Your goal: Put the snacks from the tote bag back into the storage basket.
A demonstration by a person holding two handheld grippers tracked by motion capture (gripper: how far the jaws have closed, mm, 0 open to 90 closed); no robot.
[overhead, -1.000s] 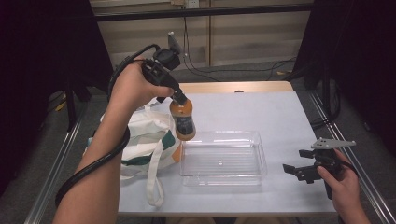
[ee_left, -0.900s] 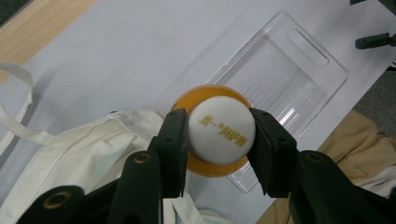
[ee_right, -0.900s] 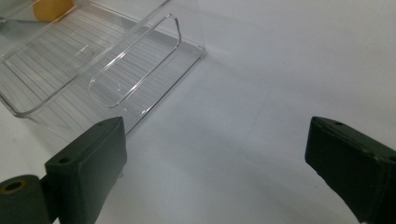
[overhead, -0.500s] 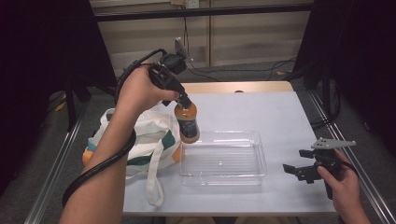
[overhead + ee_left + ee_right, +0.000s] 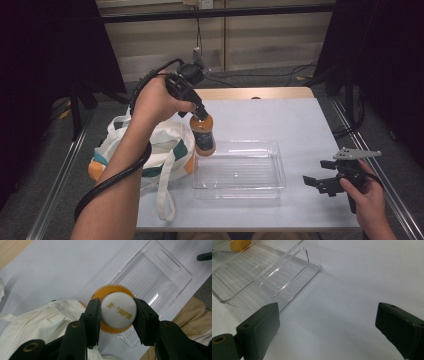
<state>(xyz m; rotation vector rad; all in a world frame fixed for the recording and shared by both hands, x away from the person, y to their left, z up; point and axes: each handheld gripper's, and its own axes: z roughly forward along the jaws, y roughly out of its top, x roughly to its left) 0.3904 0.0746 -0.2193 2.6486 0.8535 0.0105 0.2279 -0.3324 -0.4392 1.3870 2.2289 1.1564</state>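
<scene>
An orange drink bottle [image 5: 204,135] with a white cap [image 5: 118,310] hangs upright over the left end of a clear plastic tray [image 5: 239,170]. My left gripper [image 5: 199,114] is shut on the bottle's cap, its jaws pressing both sides of it [image 5: 117,312]. The tray [image 5: 150,280] lies below the bottle, in the middle of the white table. My right gripper [image 5: 320,177] rests at the table's right front, open, with nothing between its jaws [image 5: 327,325]. The tray's handle end [image 5: 284,272] lies just ahead of it.
A white cloth bag [image 5: 150,150] with teal and orange patches lies on the table's left side, beside the tray. The bag [image 5: 32,325] sits under the left gripper. The table [image 5: 280,120] has a wooden strip along its far edge.
My left gripper has carried the bottle rightward from above the bag to above the tray's left end. The right gripper has stayed still.
</scene>
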